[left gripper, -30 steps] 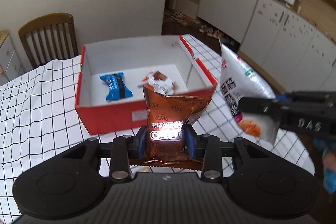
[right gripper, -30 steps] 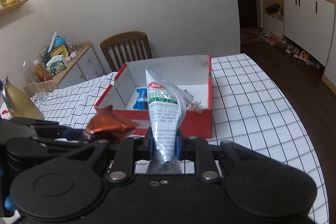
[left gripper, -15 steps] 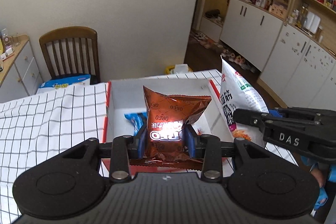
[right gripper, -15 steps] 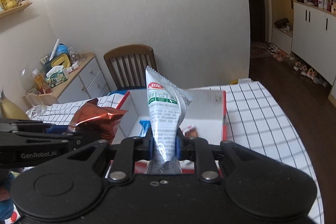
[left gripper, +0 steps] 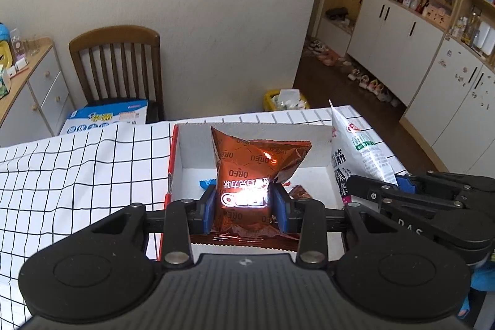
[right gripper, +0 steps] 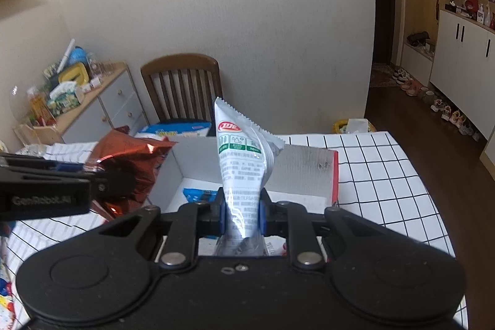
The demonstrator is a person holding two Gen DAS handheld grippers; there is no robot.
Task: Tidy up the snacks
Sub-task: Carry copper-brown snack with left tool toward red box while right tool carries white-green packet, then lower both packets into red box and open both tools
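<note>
My left gripper (left gripper: 244, 203) is shut on a brown foil Oreo packet (left gripper: 253, 172) and holds it upright over the near end of a red box with a white inside (left gripper: 253, 138). My right gripper (right gripper: 241, 212) is shut on a white snack pouch (right gripper: 243, 156), also upright over the box (right gripper: 309, 163). In the left wrist view the pouch (left gripper: 359, 153) and right gripper show at the right; in the right wrist view the Oreo packet (right gripper: 130, 163) shows at the left. A blue packet (right gripper: 199, 194) and a brown-white packet (left gripper: 300, 192) lie in the box.
The box sits on a table with a white black-checked cloth (left gripper: 77, 172). A wooden chair (left gripper: 117, 64) stands behind it with a blue-white carton (left gripper: 108, 116) on the seat. A sideboard with clutter (right gripper: 77, 101) is at the left, cupboards (left gripper: 402, 36) at the right.
Both grippers have moved forward and come lower over the box with their packets still held. The box now lies right under the fingers and the far wall fills more of both views.
</note>
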